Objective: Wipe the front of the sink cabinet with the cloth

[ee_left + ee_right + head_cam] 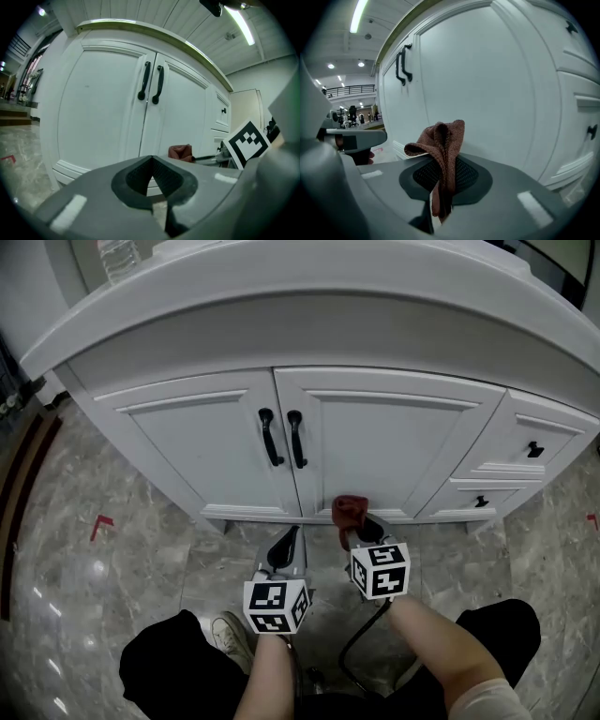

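The white sink cabinet fills the upper head view, its two doors bearing black handles. My right gripper is shut on a red-brown cloth, held low before the right door's bottom edge. In the right gripper view the cloth is bunched between the jaws of the right gripper, close to the door panel; whether it touches the panel I cannot tell. My left gripper is beside it, shut and empty, pointing at the foot of the doors. The cloth shows in the left gripper view too.
Two drawers with black knobs sit right of the doors. The grey marble floor has a red tape mark. The person's shoe and a black cable lie below the grippers. The curved countertop overhangs.
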`<state>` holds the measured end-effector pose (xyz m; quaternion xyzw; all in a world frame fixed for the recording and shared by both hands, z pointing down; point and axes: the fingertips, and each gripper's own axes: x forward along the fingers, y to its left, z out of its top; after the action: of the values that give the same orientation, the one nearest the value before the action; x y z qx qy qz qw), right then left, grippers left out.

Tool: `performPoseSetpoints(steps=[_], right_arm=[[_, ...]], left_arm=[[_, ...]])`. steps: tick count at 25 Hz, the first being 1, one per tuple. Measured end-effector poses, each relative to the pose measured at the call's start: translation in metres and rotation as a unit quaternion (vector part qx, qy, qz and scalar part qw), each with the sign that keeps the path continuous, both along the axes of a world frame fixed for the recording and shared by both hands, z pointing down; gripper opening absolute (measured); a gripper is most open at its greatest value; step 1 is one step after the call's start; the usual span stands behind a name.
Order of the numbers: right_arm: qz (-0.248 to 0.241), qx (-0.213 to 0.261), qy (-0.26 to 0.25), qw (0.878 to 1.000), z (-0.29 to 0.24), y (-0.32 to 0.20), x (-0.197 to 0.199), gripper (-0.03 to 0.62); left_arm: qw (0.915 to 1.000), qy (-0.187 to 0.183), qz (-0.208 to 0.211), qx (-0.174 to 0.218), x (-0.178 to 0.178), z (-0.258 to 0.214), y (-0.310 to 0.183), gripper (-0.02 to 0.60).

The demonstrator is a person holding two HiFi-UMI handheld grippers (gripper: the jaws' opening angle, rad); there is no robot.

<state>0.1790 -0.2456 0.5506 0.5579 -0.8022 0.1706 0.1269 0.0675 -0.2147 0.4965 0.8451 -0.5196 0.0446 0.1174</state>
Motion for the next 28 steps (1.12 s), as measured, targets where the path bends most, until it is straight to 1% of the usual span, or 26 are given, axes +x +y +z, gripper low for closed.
performPoseSetpoints(steps=[3,6,8,11,14,16,19,22,24,28], right_arm=[[-0.023,-0.001,-0.012,1.0,0.008,-0.008,-0.043,0.081],[-0.033,-0.013,-0.025,0.999,0.02,-0.014,-0.073,0.081],[-0.033,-0.02,-0.034,0.999,0.027,-0.019,-0.087,0.081],[-0.021,-0.028,-0.047,0.998,0.035,-0.026,-0.096,0.081],[-0.006,-0.035,-0.053,0.998,0.041,-0.029,-0.092,0.081],[-0.006,-0.033,-0.043,0.999,0.042,-0.03,-0.087,0.081],[-0.017,-0.017,-0.005,1.0,0.042,-0.03,-0.079,0.081],[-0.022,-0.013,0.011,1.0,0.043,-0.029,-0.07,0.081],[-0.014,-0.014,0.012,1.0,0.044,-0.028,-0.059,0.081],[0.018,-0.02,0.017,0.999,0.048,-0.027,-0.028,0.081]], left_arm=[[0.9999,-0.012,0.001,-0.003,-0.016,0.005,-0.005,0.0],[0.9998,-0.018,-0.007,0.0,-0.034,0.008,-0.008,0.0],[0.9997,-0.02,-0.013,0.007,-0.047,0.006,-0.011,0.0],[0.9992,-0.037,-0.013,0.008,-0.062,0.009,-0.016,0.0],[0.9994,-0.03,-0.017,0.002,-0.073,0.012,-0.02,0.0],[0.9995,-0.029,-0.012,-0.002,-0.072,0.014,-0.023,0.0],[0.9991,-0.041,0.005,-0.006,-0.061,0.018,-0.024,0.0],[0.9981,-0.056,0.026,-0.004,-0.043,0.021,-0.023,0.0],[0.9978,-0.055,0.036,-0.001,-0.033,0.02,-0.024,0.0],[0.9978,-0.051,0.043,-0.003,-0.017,0.021,-0.025,0.0]])
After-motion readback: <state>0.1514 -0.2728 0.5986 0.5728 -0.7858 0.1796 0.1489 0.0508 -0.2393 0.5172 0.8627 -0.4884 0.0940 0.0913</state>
